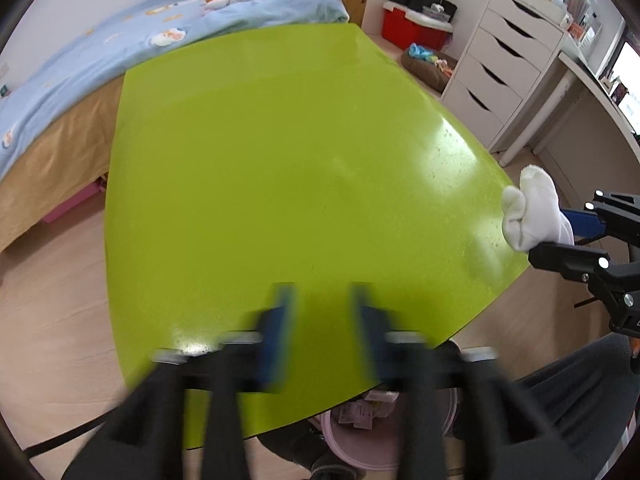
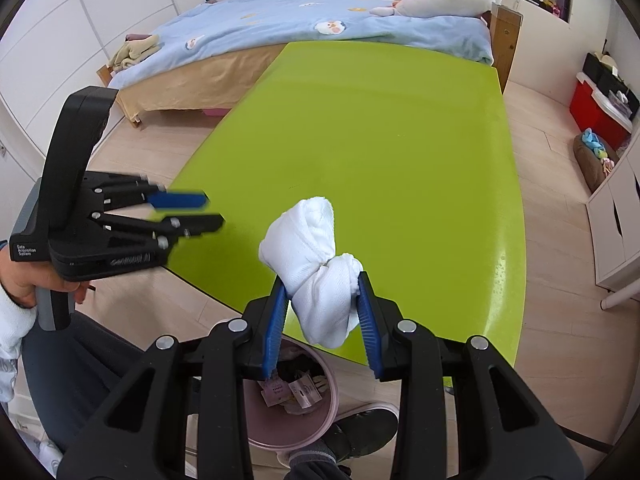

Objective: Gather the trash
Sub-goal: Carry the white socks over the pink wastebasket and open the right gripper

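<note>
Right wrist view: right gripper (image 2: 322, 304) pinches a white sock (image 2: 316, 264). At 9 o'clock, left gripper (image 2: 208, 210), labelled "Data Acquisition System", is blurred, fingers apart, holding nothing.

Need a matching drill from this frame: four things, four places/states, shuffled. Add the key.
Things:
1. white cloth bundle
2. pink bin
3. left gripper
4. red box

Places/states:
A. on the floor, past the far end of the green table
B. above the table's near edge, holding nothing
C. clamped in the right gripper
D. on the floor below the table's near edge, scraps inside

Pairs: 1-C, 2-D, 3-B, 4-A
</note>
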A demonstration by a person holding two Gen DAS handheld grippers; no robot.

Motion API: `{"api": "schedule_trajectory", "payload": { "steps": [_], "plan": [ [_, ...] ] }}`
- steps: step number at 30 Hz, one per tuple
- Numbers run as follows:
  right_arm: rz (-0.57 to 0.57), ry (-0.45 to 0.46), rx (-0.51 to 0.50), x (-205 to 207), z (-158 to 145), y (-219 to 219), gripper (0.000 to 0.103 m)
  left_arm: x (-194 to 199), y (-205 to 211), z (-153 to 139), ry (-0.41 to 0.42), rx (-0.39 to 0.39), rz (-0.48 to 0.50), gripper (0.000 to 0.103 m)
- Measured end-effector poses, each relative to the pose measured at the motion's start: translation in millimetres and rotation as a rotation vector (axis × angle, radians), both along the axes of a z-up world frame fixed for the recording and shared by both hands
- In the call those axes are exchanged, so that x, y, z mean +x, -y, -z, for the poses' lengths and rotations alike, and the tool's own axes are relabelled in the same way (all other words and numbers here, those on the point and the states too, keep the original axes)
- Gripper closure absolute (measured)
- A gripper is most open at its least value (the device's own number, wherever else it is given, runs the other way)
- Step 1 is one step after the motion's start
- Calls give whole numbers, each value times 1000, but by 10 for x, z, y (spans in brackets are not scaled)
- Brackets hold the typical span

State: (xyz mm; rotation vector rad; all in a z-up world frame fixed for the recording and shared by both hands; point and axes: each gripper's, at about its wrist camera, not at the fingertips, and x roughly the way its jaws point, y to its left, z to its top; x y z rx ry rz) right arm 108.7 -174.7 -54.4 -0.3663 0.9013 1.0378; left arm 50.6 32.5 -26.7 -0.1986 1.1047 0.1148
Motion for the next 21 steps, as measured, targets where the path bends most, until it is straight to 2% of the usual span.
{"api": "schedule_trajectory", "payload": {
  "steps": [1,10,21],
  "plan": [
    [1,0,1,-1,5,-8,69,-8,5,-8,4,11,-4,103],
    [-2,11,14,-41,-14,-24,69,-133,61,-136,56,37,-4,103],
    [-20,58,74,-330,-244,182,69,-496,334,-437,144,68,20,103]
  ]
}}
